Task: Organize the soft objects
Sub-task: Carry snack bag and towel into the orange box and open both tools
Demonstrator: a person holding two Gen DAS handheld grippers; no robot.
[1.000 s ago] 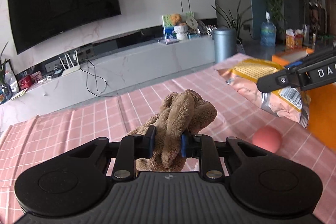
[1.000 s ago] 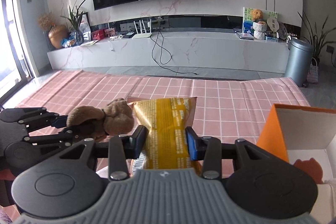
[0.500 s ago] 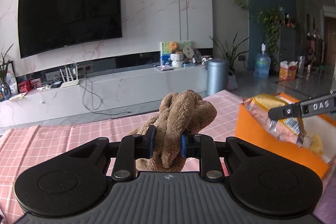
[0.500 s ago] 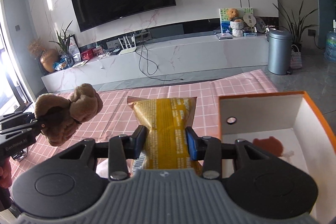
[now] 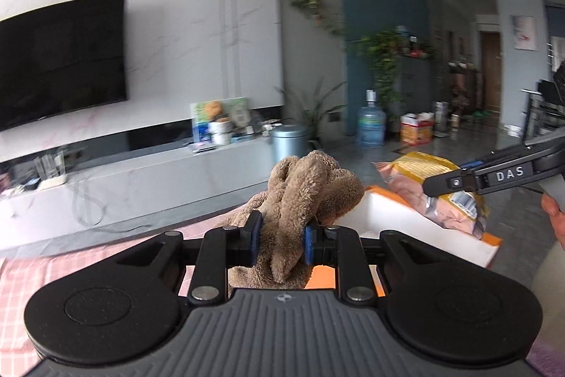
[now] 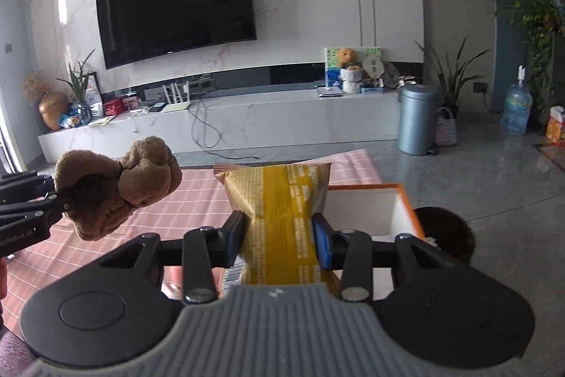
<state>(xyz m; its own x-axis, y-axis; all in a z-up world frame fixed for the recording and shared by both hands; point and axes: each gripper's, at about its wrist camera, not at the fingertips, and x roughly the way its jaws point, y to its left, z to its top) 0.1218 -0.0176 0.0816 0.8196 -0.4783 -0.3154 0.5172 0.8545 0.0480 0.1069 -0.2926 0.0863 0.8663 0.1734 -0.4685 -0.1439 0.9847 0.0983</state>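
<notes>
Fluff and softness make the brown plush toy (image 5: 303, 196) easy to squeeze; the left hand-held gripper (image 5: 280, 244) is clenched on its middle, up in the air. It looks light and floppy, so the thick middle is the best place to hold. To the right, the right hand-held gripper (image 6: 279, 241) pinches a yellow snack bag (image 6: 279, 200) near its bottom. The bag looks puffy, crinkly and a bit slippery. Below sits an orange box (image 6: 406, 196) on the counter's pink checked cloth (image 6: 197, 200). Behind are a TV (image 6: 176, 20) and a grey bin (image 6: 418, 119).

2 tools (image 5: 280, 244) (image 6: 279, 241), 1 brown plush toy (image 5: 307, 189), 1 yellow snack bag (image 6: 279, 211), 1 orange box (image 6: 370, 211).
</notes>
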